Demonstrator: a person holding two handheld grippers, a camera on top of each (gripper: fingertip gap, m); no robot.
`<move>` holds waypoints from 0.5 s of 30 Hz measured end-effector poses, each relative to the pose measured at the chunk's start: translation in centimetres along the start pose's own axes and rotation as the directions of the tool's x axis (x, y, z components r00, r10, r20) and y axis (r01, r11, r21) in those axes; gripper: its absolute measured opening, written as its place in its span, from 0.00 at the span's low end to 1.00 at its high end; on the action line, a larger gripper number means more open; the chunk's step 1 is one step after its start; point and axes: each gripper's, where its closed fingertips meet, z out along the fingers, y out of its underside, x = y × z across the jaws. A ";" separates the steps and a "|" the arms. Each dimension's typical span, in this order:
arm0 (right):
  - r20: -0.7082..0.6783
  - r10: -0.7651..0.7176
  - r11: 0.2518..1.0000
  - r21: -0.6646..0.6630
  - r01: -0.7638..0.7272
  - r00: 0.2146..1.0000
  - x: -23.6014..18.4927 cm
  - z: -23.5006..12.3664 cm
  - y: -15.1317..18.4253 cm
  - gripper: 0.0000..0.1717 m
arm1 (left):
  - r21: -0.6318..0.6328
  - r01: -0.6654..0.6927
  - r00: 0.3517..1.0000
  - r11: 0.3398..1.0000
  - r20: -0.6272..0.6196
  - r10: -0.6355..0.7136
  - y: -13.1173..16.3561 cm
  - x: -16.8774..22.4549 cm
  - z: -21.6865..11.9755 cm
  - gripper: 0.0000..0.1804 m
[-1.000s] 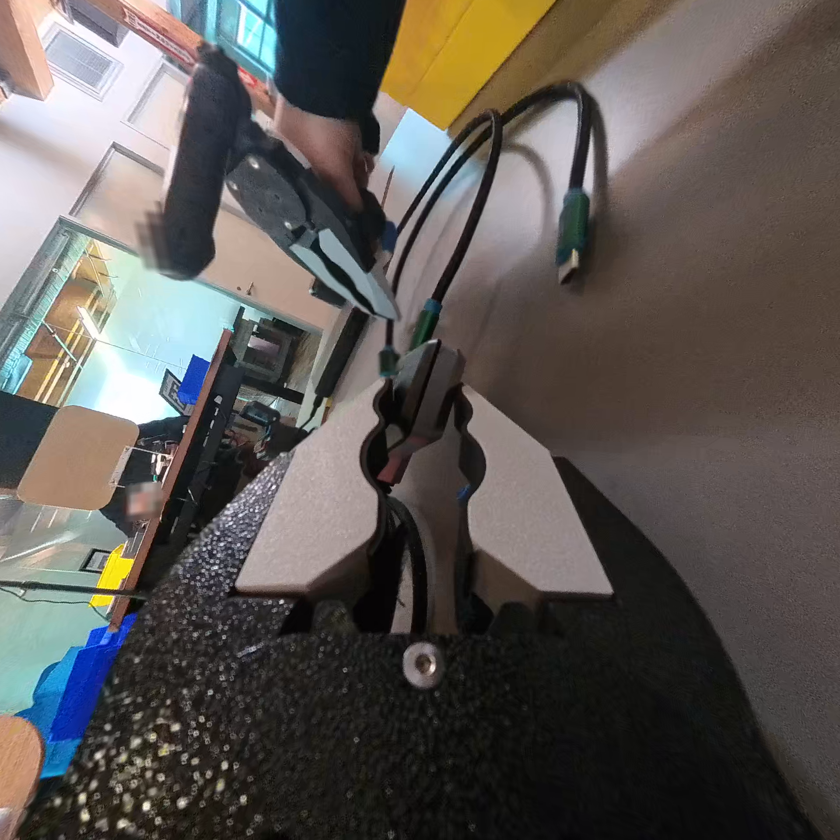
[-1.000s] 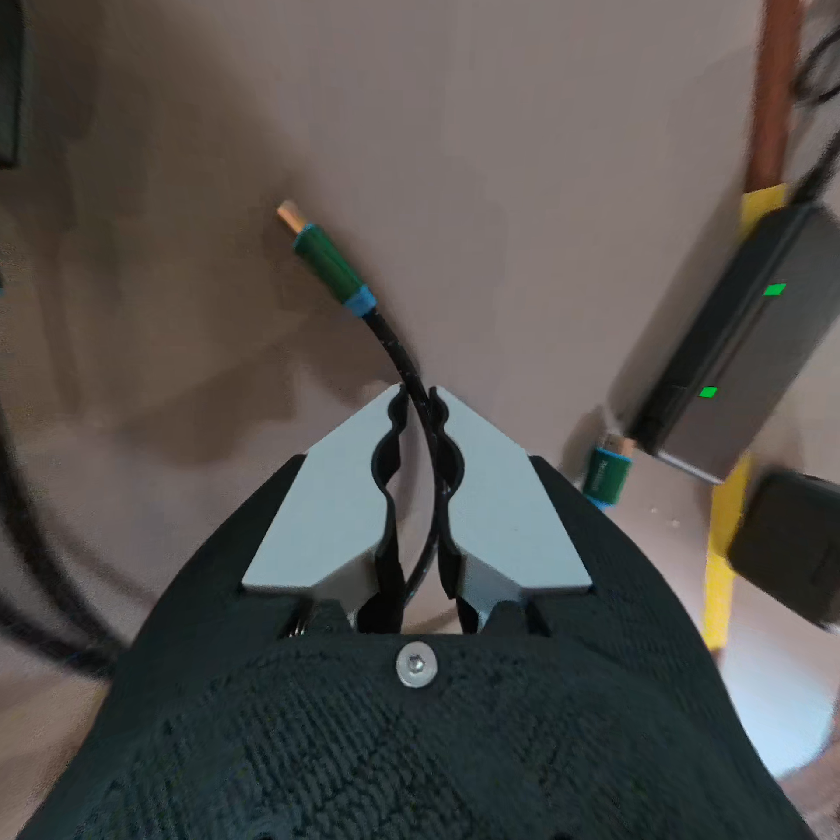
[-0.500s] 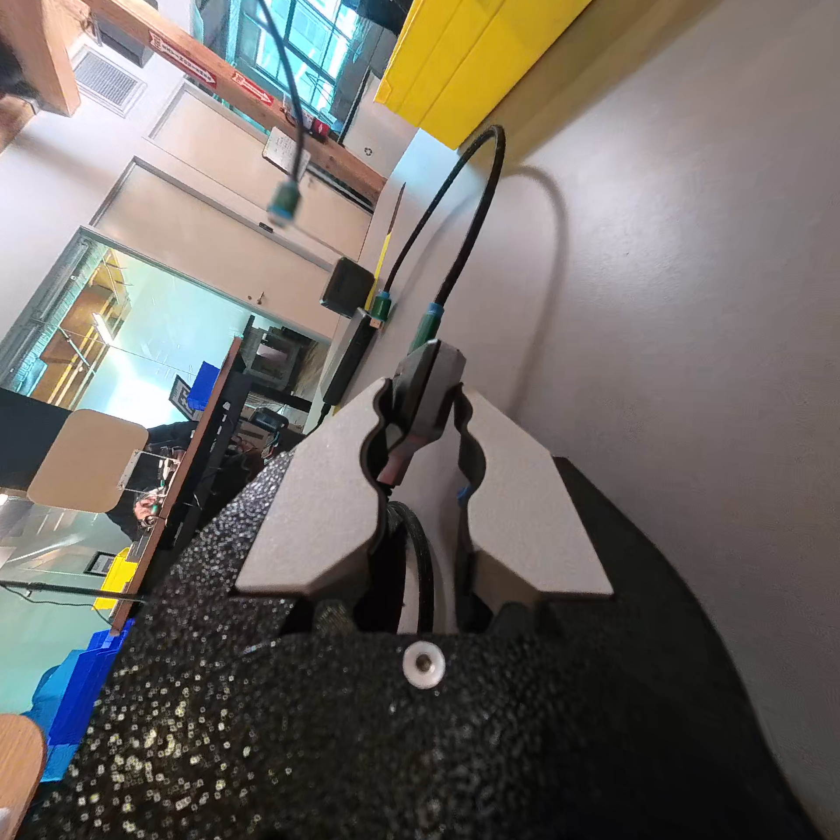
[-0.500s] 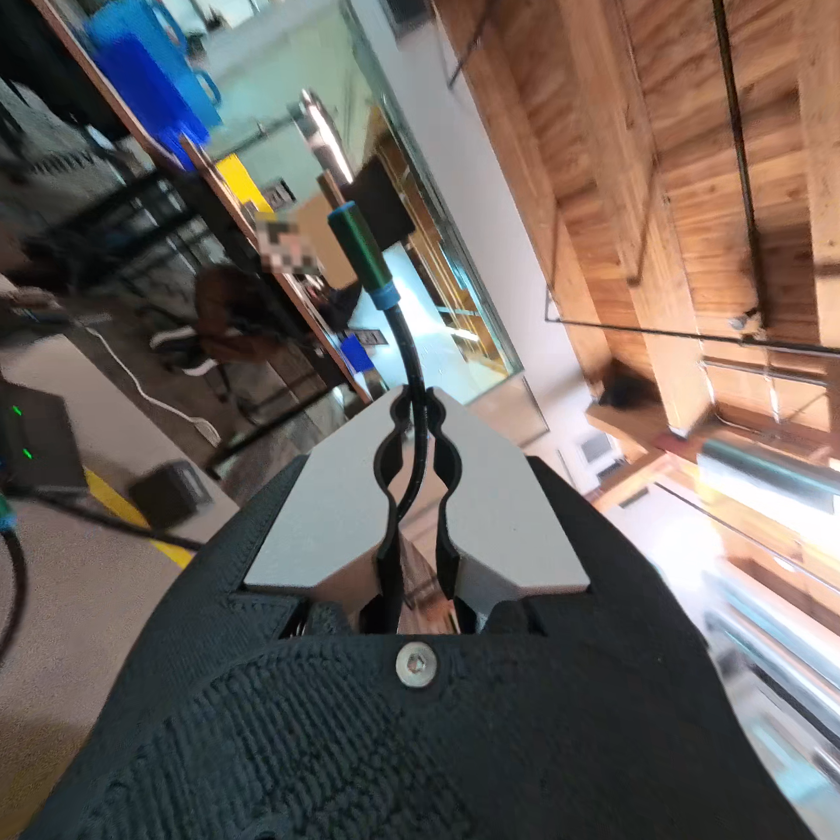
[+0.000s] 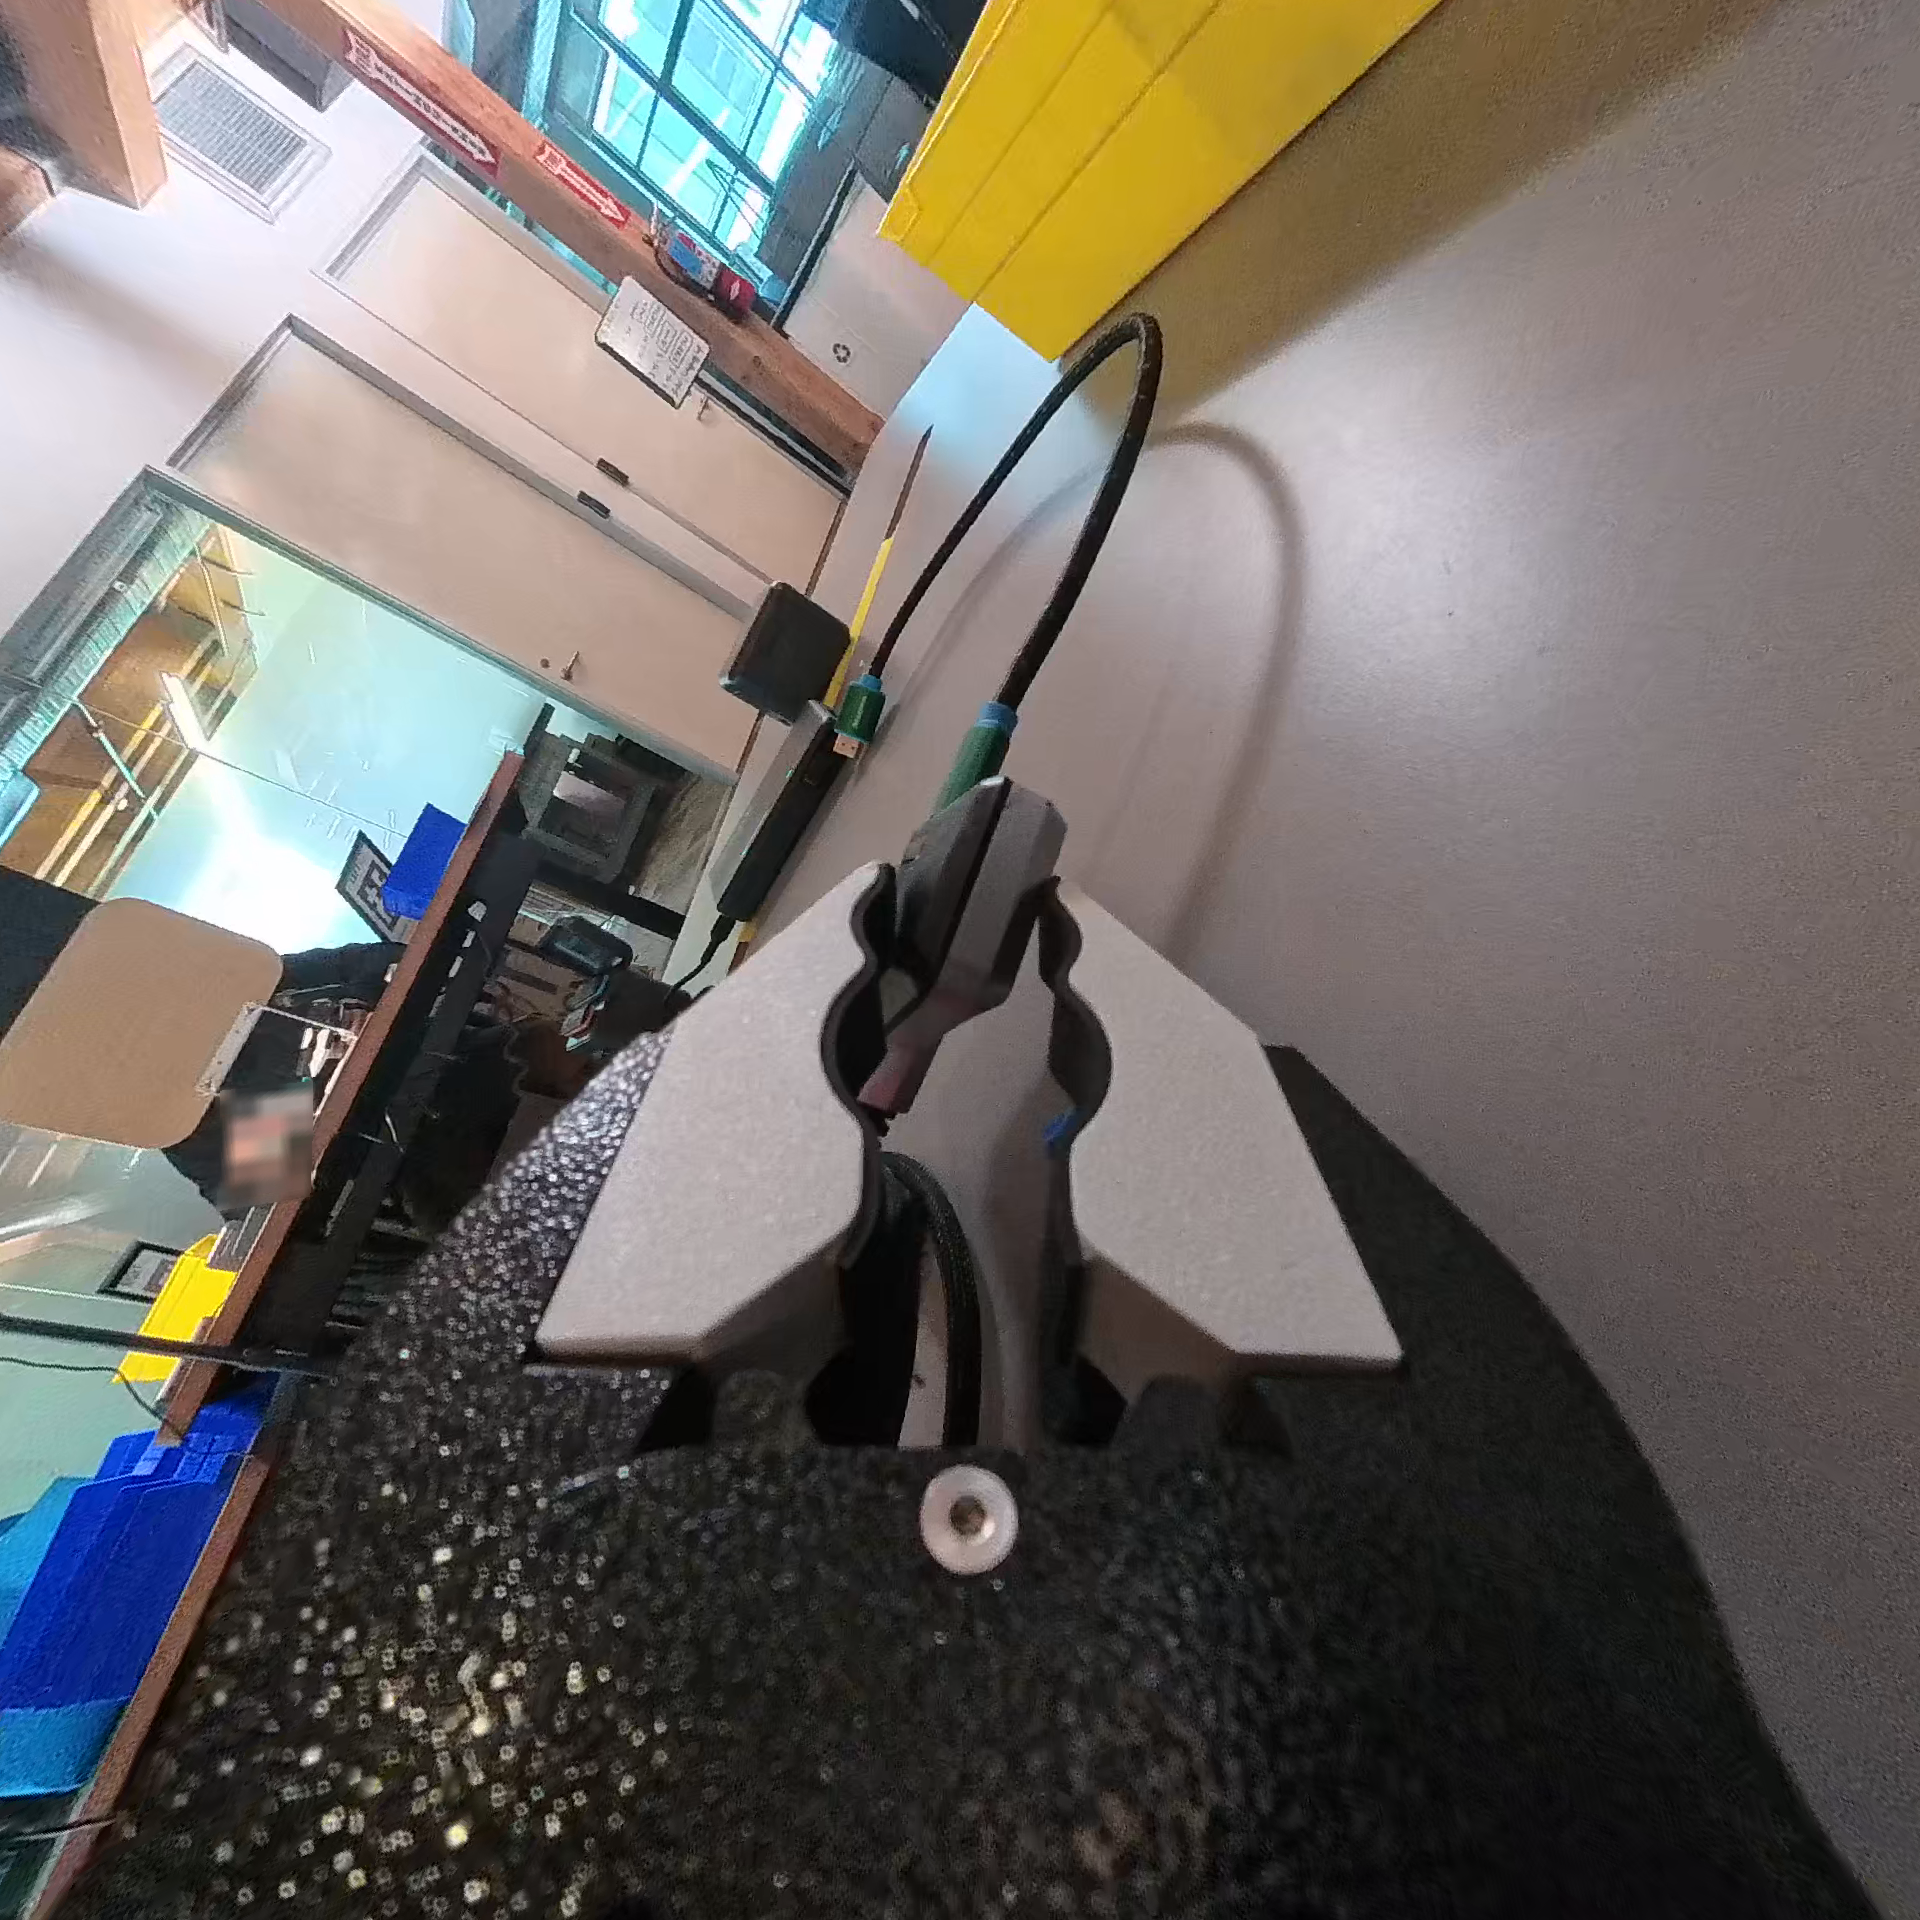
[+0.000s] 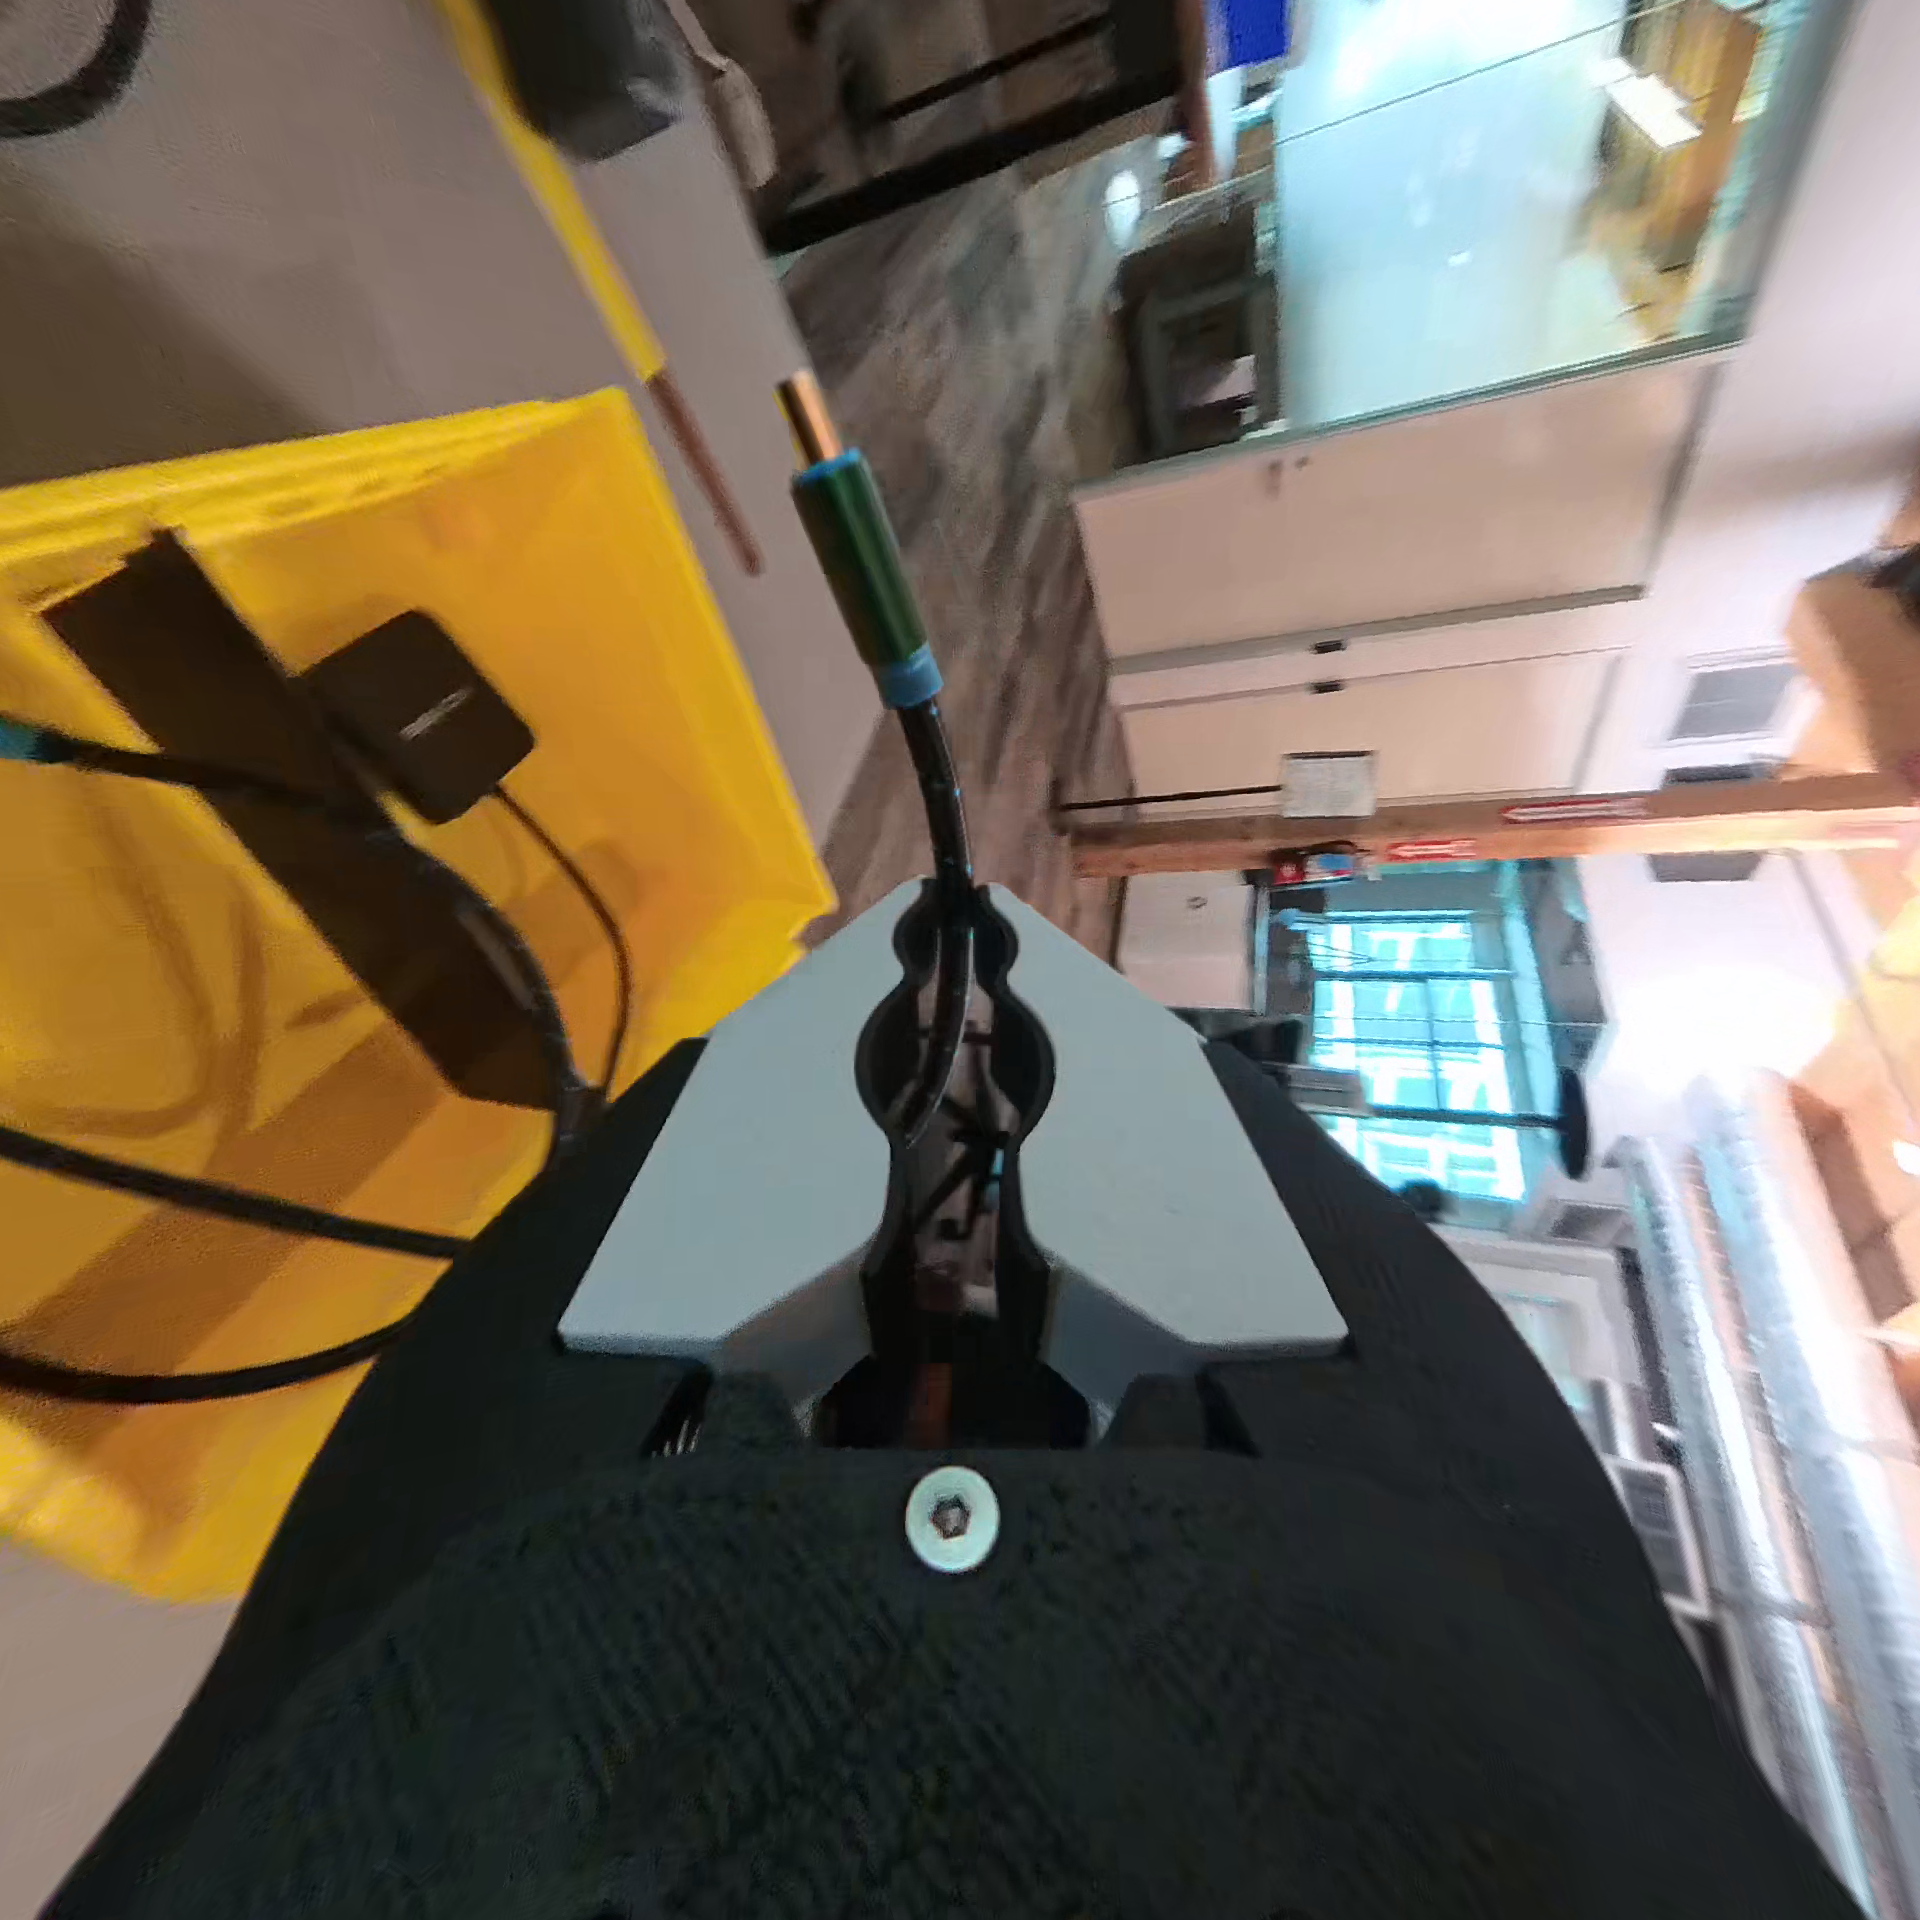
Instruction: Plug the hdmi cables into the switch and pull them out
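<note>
Beneath the left tool (image 5: 961, 894) a plain grey worktop (image 5: 1558, 727) is seen, with yellow bins (image 5: 1122, 135) at its far edge. A grey switch (image 5: 977, 883) is pinched between its fingers, one green-plugged cable (image 5: 977, 753) seated in it. Only the right wrist view shows the right tool (image 6: 956, 899) pressed onto a black hdmi cable (image 6: 940, 790), its green plug (image 6: 857, 561) raised clear, beyond a yellow bin (image 6: 416, 623).
</note>
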 end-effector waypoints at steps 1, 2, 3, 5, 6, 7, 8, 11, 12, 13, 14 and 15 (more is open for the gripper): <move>0.035 0.002 1.000 -0.006 -0.002 0.999 -1.6 0.9 0.3 0.03 | 0.002 0.006 1.000 1.000 -0.002 -0.006 0.0 0.0 0.0 0.14; 0.075 0.005 1.000 -0.021 -0.003 0.997 -3.1 1.7 0.6 0.03 | 0.003 0.011 1.000 1.000 -0.007 -0.011 0.0 0.1 0.0 0.14; 0.119 0.009 0.999 -0.036 -0.005 0.993 -4.7 2.5 1.0 0.03 | 0.002 0.014 1.000 1.000 -0.013 -0.014 0.0 0.1 0.1 0.14; 0.209 0.026 0.999 -0.032 -0.020 0.978 -7.4 3.7 1.1 0.04 | -0.002 0.017 1.000 1.000 -0.021 -0.017 0.1 0.3 0.1 0.14; 0.240 0.039 0.999 -0.024 -0.034 0.970 -8.2 4.0 0.8 0.05 | -0.003 0.020 0.999 1.000 -0.025 -0.020 0.2 0.3 0.1 0.14; 0.250 0.053 0.999 -0.026 -0.048 0.967 -8.4 4.1 0.5 0.09 | -0.003 0.024 0.999 1.000 -0.030 -0.024 0.2 0.4 0.1 0.14; 0.234 0.063 0.998 -0.028 -0.058 0.970 -8.0 4.1 0.0 0.13 | -0.005 0.030 0.999 1.000 -0.036 -0.030 0.2 0.5 0.2 0.14; 0.111 0.045 0.993 0.102 -0.057 0.993 -5.8 2.2 -5.0 0.21 | -0.013 0.065 0.996 0.998 -0.058 -0.065 0.3 0.7 0.4 0.14; 0.083 0.034 0.980 0.192 -0.050 0.996 -5.8 1.0 -7.9 0.20 | -0.015 0.086 0.994 0.996 -0.069 -0.086 0.3 0.7 0.4 0.14; 0.079 0.026 0.955 0.292 -0.048 0.997 -6.3 -0.4 -11.0 0.20 | -0.013 0.111 0.991 0.994 -0.081 -0.111 0.3 0.8 0.5 0.14; 0.093 0.011 0.919 0.391 -0.047 0.996 -7.5 -1.9 -14.2 0.19 | -0.011 0.140 0.986 0.990 -0.094 -0.140 0.2 0.8 0.5 0.15; 0.111 -0.016 0.879 0.475 -0.039 0.994 -9.2 -3.3 -17.2 0.17 | -0.009 0.171 0.979 0.985 -0.107 -0.171 0.3 0.8 0.5 0.15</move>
